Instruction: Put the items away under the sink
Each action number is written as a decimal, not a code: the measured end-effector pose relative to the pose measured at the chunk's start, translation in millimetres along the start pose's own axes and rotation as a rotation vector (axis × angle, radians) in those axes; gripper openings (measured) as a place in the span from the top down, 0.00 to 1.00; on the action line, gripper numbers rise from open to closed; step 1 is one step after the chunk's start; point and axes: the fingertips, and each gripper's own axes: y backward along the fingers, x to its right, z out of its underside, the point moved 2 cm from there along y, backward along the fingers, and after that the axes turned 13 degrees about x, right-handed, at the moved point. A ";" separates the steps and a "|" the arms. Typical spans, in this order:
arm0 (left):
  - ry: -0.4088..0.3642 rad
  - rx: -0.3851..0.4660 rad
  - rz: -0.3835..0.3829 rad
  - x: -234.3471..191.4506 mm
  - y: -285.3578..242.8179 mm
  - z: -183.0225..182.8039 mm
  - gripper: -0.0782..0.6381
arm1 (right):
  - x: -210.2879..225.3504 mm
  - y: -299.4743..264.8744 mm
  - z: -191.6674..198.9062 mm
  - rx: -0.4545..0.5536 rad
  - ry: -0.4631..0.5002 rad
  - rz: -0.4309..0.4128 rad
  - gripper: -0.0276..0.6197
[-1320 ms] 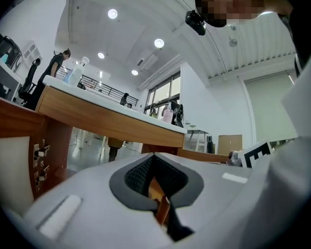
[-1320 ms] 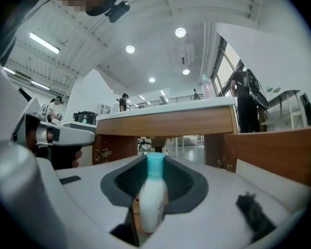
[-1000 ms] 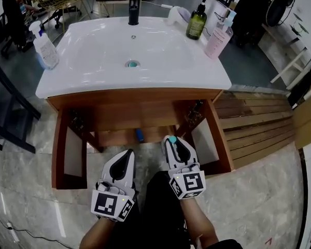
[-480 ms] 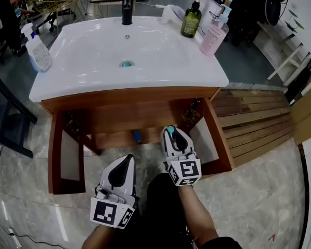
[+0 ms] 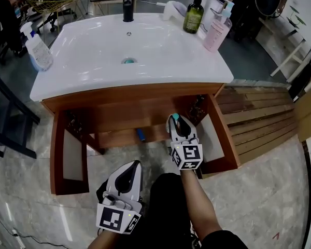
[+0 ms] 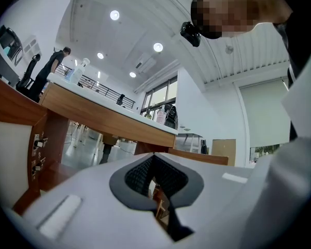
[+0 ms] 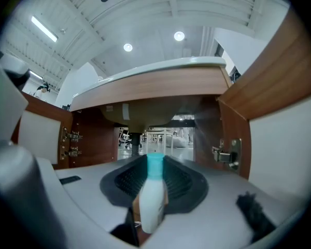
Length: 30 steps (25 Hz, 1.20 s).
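Bright, even light from round ceiling lamps (image 6: pixel 158 47); soft glare on the white sink (image 5: pixel 93 61); heavy fisheye bending, dark corners.

A glossy white sink (image 5: pixel 93 45) tops a smooth wooden cabinet (image 5: pixel 129 95); the bottle (image 7: pixel 151 201) is smooth plastic.

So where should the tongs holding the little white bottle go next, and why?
Probably push the right tongs forward into the open wooden cabinet. They grip the small white teal-capped bottle, which is at the opening, not yet on the shelf.
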 end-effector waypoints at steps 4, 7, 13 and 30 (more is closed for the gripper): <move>0.002 0.000 0.003 2.4 2.3 0.5 0.88 | 10.2 -14.5 5.1 0.011 0.009 0.012 0.80; 0.002 0.001 0.001 2.4 3.5 0.7 0.88 | 16.9 -24.2 9.6 0.016 0.012 0.021 0.80; 0.008 0.016 -0.003 2.8 4.2 -3.2 0.88 | 28.0 -40.0 16.9 0.025 0.022 0.036 0.80; 0.029 0.025 -0.019 -2.5 6.8 -3.7 0.88 | 36.1 -60.3 43.7 0.012 0.014 0.059 0.80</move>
